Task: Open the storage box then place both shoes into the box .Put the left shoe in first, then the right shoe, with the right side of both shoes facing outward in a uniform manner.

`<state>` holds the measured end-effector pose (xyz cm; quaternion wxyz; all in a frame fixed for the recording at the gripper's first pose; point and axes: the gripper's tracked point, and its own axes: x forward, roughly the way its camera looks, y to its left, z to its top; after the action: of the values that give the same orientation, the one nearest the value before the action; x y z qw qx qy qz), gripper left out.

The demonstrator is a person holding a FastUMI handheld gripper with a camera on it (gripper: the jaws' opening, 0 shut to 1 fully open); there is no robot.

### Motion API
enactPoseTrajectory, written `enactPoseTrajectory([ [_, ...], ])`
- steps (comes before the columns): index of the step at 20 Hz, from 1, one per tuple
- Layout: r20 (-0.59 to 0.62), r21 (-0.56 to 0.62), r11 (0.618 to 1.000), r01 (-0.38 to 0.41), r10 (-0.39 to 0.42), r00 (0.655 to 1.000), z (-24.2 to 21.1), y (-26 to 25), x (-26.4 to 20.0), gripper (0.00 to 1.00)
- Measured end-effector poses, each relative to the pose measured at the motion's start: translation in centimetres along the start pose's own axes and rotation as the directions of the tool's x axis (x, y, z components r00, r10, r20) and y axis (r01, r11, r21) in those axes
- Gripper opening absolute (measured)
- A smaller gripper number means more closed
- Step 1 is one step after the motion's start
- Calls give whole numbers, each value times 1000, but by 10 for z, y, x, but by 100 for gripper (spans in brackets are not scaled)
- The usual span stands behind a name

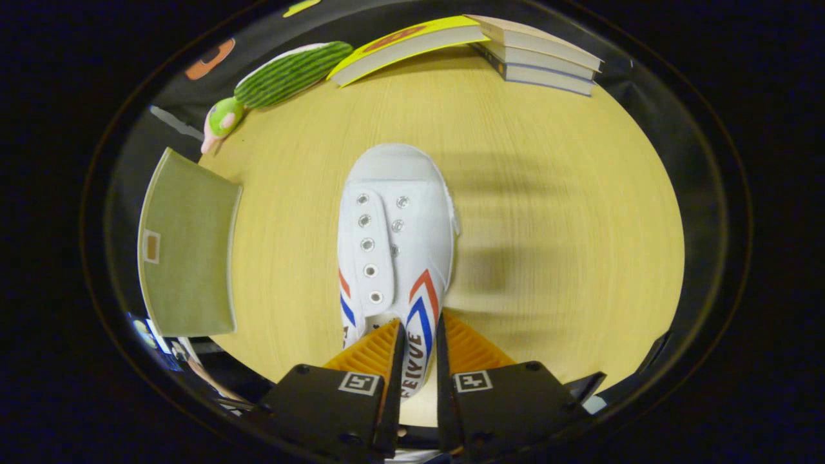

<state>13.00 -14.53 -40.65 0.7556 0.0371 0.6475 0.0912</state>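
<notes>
A white shoe (393, 245) hangs toe-forward over the wooden table (567, 193), its side wall pinched between the closed fingers of the gripper (419, 348). The green storage box (190, 251) sits to the left, near a plush toy (283, 77) and stacked books (535, 55). The carrying step appears underway; next, the shoe must swing left into the box, right side outward.

The white shoe (394, 245) bears upright capital letters on its side wall, reading "FEIYUE", with the first letter partly hidden between the fingers of the hand-held gripper (419, 341), which are clamped on that wall. The small tag on the green storage box (187, 248) is too small to read.
</notes>
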Motion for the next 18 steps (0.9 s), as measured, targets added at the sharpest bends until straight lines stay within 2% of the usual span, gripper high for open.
enactPoseTrajectory([
  [3,29,29,1000,1,-2,1000,2,-1,-4,15],
  [7,49,70,998,-4,1,999,5,1,-18,8],
  [14,121,135,985,-110,94,988,21,22,-50,6],
  [18,174,127,982,-137,114,978,31,57,-97,6],
])
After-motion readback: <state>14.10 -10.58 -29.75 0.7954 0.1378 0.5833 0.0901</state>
